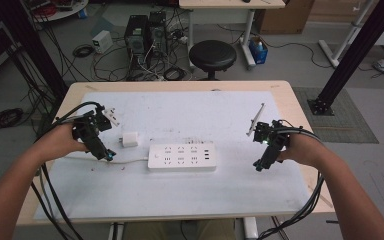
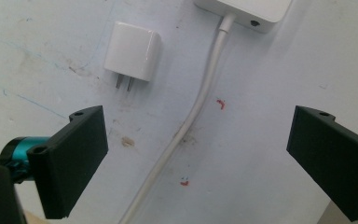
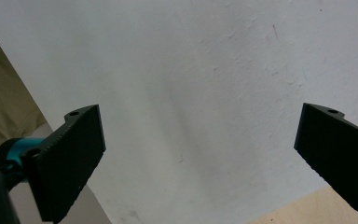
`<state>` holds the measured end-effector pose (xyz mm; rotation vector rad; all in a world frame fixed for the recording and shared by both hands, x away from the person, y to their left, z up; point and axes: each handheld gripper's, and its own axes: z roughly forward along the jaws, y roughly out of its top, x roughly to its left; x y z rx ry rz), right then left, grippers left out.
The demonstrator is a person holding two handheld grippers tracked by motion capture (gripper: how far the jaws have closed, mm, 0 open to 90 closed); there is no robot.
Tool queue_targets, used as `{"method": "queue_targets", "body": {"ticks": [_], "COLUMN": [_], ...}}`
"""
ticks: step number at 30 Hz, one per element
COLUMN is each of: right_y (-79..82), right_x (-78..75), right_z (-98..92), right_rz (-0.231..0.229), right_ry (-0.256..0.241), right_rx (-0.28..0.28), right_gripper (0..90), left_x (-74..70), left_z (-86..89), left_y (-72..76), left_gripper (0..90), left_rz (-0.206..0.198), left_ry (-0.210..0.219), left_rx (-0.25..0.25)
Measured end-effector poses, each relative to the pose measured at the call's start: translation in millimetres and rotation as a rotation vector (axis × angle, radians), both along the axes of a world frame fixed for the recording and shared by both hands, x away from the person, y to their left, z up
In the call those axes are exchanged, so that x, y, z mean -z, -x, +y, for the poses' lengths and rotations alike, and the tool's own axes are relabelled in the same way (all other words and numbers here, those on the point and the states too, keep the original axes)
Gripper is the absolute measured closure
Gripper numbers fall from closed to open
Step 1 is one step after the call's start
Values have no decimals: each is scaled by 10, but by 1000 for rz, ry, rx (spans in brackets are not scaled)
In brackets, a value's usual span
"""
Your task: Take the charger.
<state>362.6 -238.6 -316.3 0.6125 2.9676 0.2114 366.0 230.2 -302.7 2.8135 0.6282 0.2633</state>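
flanking power strip [image 1: 182, 157], hand-held grippers agape

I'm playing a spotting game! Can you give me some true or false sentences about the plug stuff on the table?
1. The white charger is plugged into the power strip. False: it lies loose on the table, prongs showing.
2. The left gripper is open. True.
3. The right gripper holds the charger. False: its jaws are open over the bare white mat.
4. A white cord runs out of the power strip. True.
5. The power strip has a plug in it. False: the sockets look empty.
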Motion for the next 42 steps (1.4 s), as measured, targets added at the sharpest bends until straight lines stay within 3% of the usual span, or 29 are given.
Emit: {"method": "queue_targets", "body": {"ticks": [7,11,14,16,22,24,25,27,31,33,37,42], "right_y": [7,15,10,-18,-55,-43,-43,-28,-27,-24,-8,3], "right_x": [9,16,20,39,72,78,78,90,87,85,91,119], "right_z": [8,2,-2,-10,56,101,101,133,127,125,116,111], "right_rz": [-5,-8,-14,-13,-1,4,4,12,9,8,12,17], "right_ry": [-8,-41,-57,-71,-58,-52,-52,-39,-43,-46,-41,-42], "right_rx": [10,31,38,61,63,57,57,53,64,68,77,71], "right_gripper": [10,10,10,10,10,11,11,10,11,10,11,10], "left_x": [-13,-21,-18,-4,56,139,139,228,428,470,623,772], "left_z": [-4,-24,-38,-47,-46,-45,-45,-60,-138,-156,-195,-205], "left_y": [-18,-44,-84,-164,-371,-462,-462,-531,-703,-733,-839,-937], "left_gripper": [51,51,51,50,51,51,51,51,51,51,51,51], "left_rz": [-6,-20,-34,-47,-68,-80,-80,-74,-42,-30,34,54], "left_ry": [21,45,47,63,70,79,79,41,-12,-18,-35,-25], "left_rx": [13,53,41,40,41,94,94,124,134,145,117,85]}}
